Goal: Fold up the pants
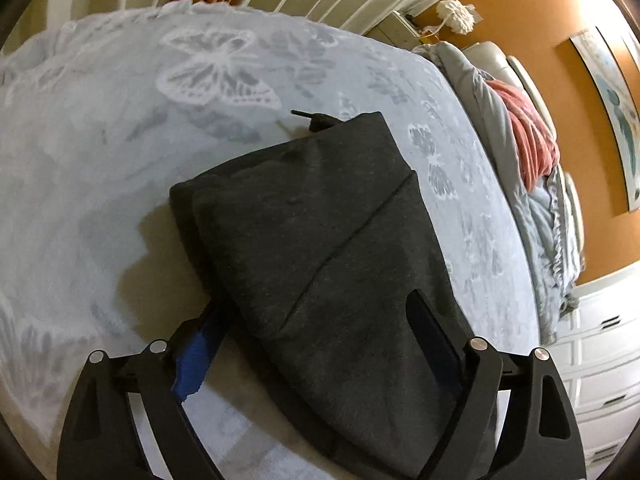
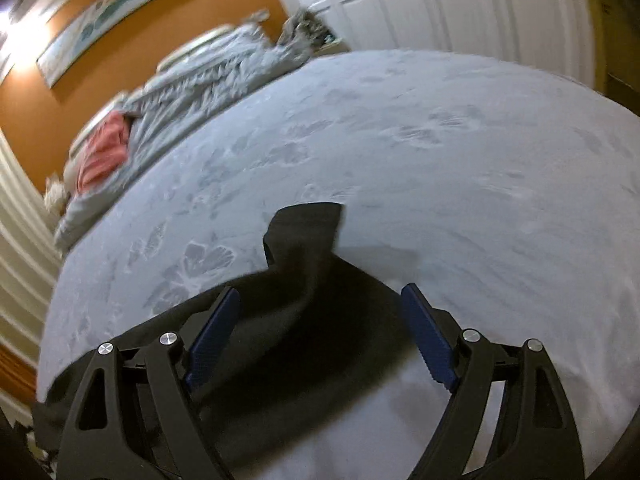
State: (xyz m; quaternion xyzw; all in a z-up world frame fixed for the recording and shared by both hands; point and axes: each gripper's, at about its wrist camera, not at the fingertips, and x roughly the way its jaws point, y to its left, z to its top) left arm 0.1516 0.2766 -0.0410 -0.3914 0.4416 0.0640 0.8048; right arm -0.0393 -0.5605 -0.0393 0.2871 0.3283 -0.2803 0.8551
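the dark grey pants [image 1: 320, 216] lie folded into a thick bundle on the bed [image 1: 100, 152], whose pale grey cover carries a butterfly pattern [image 1: 212, 68]. a short dark drawstring [image 1: 306, 115] pokes out at the bundle's far end. nothing else sits on the cover near the pants.

the left tongs [image 1: 316, 328] are spread wide, one blue-padded finger on each side of the near end of the bundle; the cloth lies between them and over part of the right finger, but the pads do not press on it. the right tongs [image 2: 320, 320] are also spread, hovering over a dark fold of the pants [image 2: 308, 280] whose edge sticks up in a flap; cloth lies below and between the fingers, and the pads do not clamp it. the right wrist view is blurred.

along the bed's far edge lies a rumpled grey comforter [image 1: 520, 184] with a pink blanket [image 1: 528, 132] bunched on it, near a padded headboard. the wall behind is orange, with a long framed picture [image 2: 108, 12]. white panelled doors [image 2: 460, 4] stand on one side, white drawers [image 1: 600, 368] on another.
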